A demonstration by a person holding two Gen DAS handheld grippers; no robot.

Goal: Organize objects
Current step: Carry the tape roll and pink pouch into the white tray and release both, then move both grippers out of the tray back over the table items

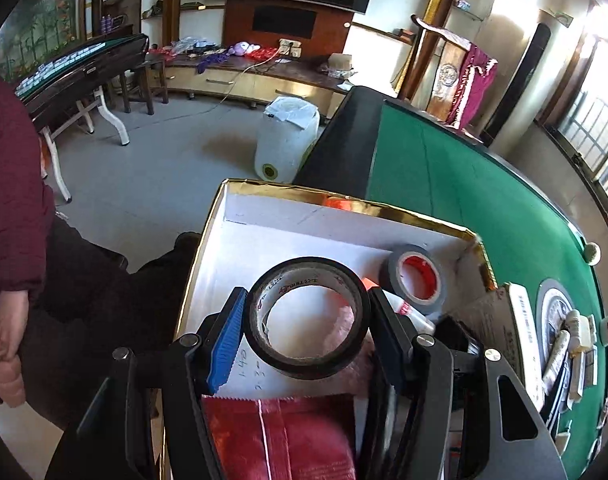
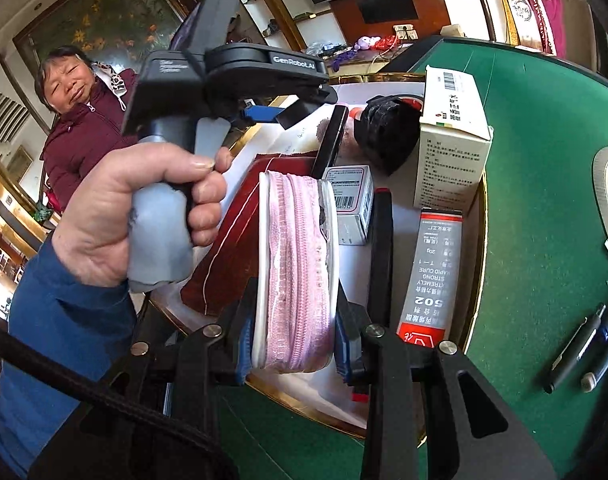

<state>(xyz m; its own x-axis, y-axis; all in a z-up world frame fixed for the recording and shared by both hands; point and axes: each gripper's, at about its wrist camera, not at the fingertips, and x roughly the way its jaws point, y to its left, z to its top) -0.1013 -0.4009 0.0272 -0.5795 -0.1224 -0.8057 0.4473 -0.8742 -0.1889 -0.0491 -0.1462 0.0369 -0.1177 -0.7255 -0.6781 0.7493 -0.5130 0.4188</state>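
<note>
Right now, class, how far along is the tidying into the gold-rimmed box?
Done: a grey tape roll, a red pouch and small cartons already lie in the box.
In hand: the left gripper holds a black tape roll over it; the right gripper holds a pink zipper roll.
Left: pens on the green table.

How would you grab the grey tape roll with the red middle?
The grey tape roll leans tilted in the box's far corner. A free claw would probably do best from above, pinching its upper rim, one finger in the red hole, one outside. The corner walls block a side approach.
</note>
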